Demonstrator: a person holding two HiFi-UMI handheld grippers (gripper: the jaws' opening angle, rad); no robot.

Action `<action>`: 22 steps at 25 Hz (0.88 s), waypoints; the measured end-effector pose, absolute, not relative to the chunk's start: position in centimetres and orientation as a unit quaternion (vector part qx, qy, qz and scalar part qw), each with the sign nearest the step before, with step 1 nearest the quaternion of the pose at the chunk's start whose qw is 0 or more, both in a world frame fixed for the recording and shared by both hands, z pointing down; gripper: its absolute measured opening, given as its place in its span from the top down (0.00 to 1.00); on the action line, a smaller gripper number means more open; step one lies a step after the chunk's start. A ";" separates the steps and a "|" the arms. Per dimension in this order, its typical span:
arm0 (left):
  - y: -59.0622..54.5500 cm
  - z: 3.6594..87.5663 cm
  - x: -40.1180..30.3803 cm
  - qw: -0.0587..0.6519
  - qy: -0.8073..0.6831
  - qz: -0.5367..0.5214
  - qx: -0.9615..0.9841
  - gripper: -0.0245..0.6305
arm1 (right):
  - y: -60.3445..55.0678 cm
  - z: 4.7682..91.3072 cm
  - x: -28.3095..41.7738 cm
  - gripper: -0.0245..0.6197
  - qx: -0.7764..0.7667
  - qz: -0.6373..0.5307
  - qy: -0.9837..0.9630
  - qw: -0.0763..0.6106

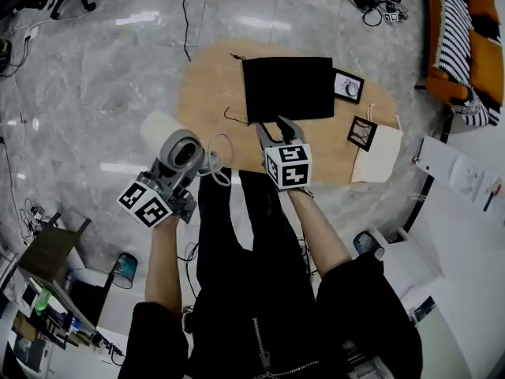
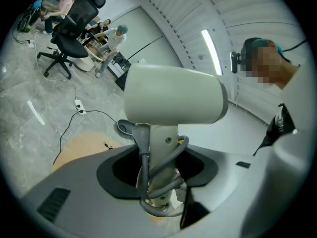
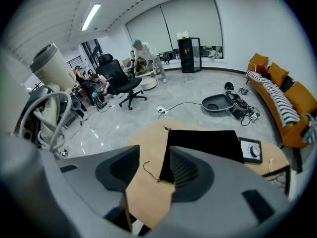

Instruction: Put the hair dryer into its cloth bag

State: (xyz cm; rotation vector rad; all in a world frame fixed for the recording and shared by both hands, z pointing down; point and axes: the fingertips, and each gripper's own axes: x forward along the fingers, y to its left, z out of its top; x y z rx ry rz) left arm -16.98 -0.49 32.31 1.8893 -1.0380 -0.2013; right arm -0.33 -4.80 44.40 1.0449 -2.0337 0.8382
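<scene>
The white-grey hair dryer [image 1: 181, 153] is off the table at the left, with my left gripper [image 1: 175, 177] shut on its handle. In the left gripper view the hair dryer [image 2: 173, 95] stands upright, its grey cord [image 2: 159, 175] wound round the handle between the jaws of the left gripper [image 2: 157, 175]. The black cloth bag [image 1: 286, 88] lies flat on the oval wooden table [image 1: 207, 85]. My right gripper [image 1: 274, 127] stands open over the bag's near left corner, nothing between its jaws. In the right gripper view, the right gripper [image 3: 148, 168] frames the bag [image 3: 208, 144] and its drawstring [image 3: 147, 170].
A cream cloth bag [image 1: 377, 153] and two framed cards [image 1: 348, 85] [image 1: 362, 133] lie on the table's right side. An orange sofa [image 1: 467, 38] stands at the far right, a white desk [image 1: 461, 180] beside me. Cables [image 1: 186, 14] run across the marble floor. Office chairs and people [image 3: 143, 58] are further off.
</scene>
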 end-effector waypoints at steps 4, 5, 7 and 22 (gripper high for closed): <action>-1.4 35.2 -17.2 0.473 -0.414 -0.073 0.774 0.63 | -5.2 49.6 -0.8 0.65 0.394 0.328 -0.771 0.377; -1.5 35.9 -17.3 0.475 -0.411 -0.072 0.775 0.63 | -5.1 50.8 -1.0 0.65 0.392 0.333 -0.767 0.384; -1.6 37.2 -17.6 0.477 -0.405 -0.073 0.776 0.63 | -4.9 53.3 -1.3 0.63 0.389 0.339 -0.758 0.398; -1.8 43.5 -17.7 0.469 -0.391 -0.062 0.789 0.63 | -4.7 65.8 -1.9 0.60 0.360 0.326 -0.718 0.499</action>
